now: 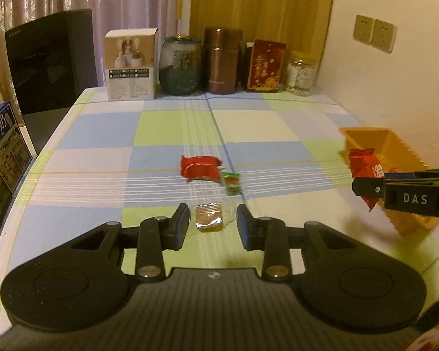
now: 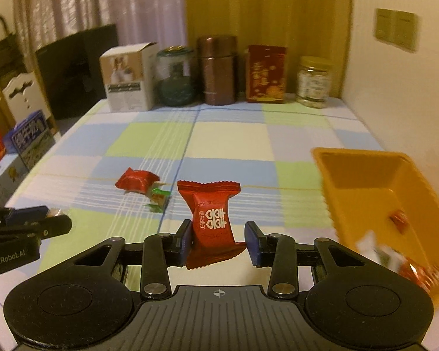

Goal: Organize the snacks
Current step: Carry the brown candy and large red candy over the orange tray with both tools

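Across the checked counter (image 2: 234,134) most of the cloth lies bare, with jars and boxes only along the far wall, so both arms have room. Near its right edge the yellow bin (image 2: 365,181) already holds a few snacks — hence the right gripper (image 2: 216,241), beside it, carries a red candy (image 2: 212,219); its jaws seem loose. The left gripper (image 1: 212,223), jaws apart, straddles a gold packet (image 1: 208,218).

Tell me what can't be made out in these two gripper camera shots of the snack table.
- Contents of the yellow plastic bin: blurred in the right wrist view; its near end is hidden by the right gripper in the left wrist view.
- Red snack packet between the right gripper's fingers: whether the right-hand pad touches it.
- Small clear-wrapped brown snack: label too small to read.
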`<action>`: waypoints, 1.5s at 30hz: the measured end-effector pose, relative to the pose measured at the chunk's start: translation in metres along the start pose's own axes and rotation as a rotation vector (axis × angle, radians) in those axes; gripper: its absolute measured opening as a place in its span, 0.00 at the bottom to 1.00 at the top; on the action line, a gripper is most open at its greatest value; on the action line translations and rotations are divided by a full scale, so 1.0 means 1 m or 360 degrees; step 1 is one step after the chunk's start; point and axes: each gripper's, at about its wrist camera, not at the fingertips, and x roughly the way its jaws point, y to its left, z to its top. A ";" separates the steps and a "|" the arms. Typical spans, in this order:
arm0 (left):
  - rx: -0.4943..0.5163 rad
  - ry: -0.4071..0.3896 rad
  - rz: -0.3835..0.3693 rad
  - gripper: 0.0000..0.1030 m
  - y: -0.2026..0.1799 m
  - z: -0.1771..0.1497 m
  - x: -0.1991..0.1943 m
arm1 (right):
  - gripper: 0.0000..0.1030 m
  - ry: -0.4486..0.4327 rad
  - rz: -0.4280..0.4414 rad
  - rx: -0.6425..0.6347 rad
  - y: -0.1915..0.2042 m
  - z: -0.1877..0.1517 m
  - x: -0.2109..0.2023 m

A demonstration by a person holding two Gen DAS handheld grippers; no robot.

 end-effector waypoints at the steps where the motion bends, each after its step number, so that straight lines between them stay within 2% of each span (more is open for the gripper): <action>1: 0.0002 -0.0003 -0.0007 0.31 -0.004 0.000 -0.006 | 0.38 -0.0001 -0.0004 0.0020 -0.002 -0.001 -0.009; 12: 0.0055 -0.0008 -0.0110 0.31 -0.060 -0.002 -0.054 | 0.38 -0.0058 -0.0059 0.0090 -0.035 -0.016 -0.081; 22: 0.0125 -0.0018 -0.0262 0.31 -0.117 0.008 -0.063 | 0.38 -0.0071 -0.0182 0.0173 -0.080 -0.034 -0.116; 32: 0.0207 -0.0006 -0.0475 0.31 -0.192 0.024 -0.046 | 0.38 -0.0100 -0.0358 0.0351 -0.149 -0.042 -0.143; 45: 0.0252 0.0049 -0.0597 0.31 -0.247 0.050 0.004 | 0.38 -0.0100 -0.0382 0.0412 -0.202 -0.027 -0.130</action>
